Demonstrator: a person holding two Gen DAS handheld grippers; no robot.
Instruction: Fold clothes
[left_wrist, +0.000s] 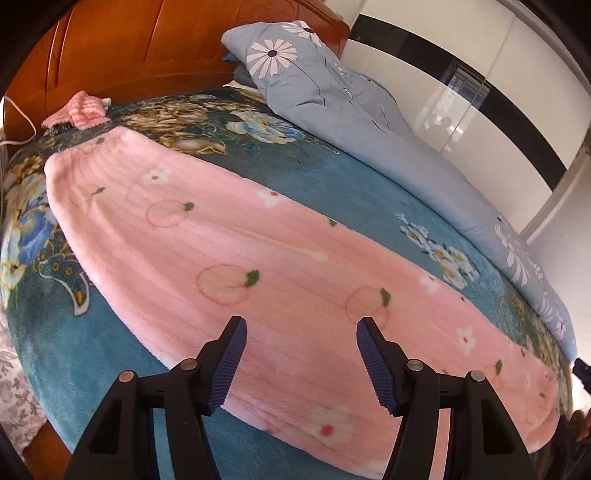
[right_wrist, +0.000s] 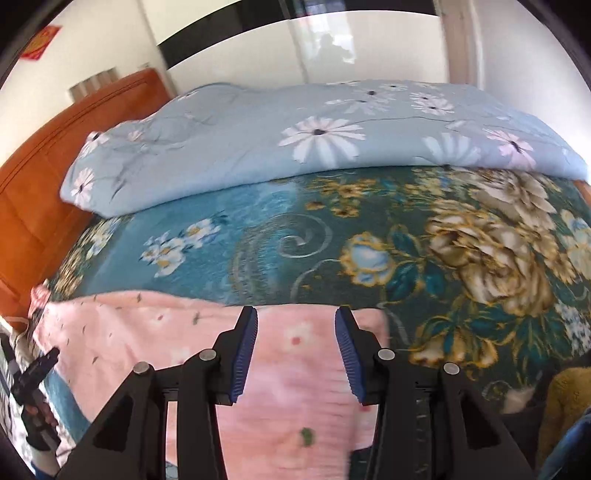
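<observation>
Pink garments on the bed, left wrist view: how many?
2. A large pink fleece garment lies spread flat across the teal blanket under the open left gripper. A small pink striped one lies bunched by the headboard. More may lie out of view.

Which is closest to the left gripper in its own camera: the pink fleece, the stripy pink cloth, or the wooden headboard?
From the left gripper:
1. Pink fleece, right under its open fingers.
2. Stripy pink cloth, far left on the bed.
3. Wooden headboard, behind it.
</observation>
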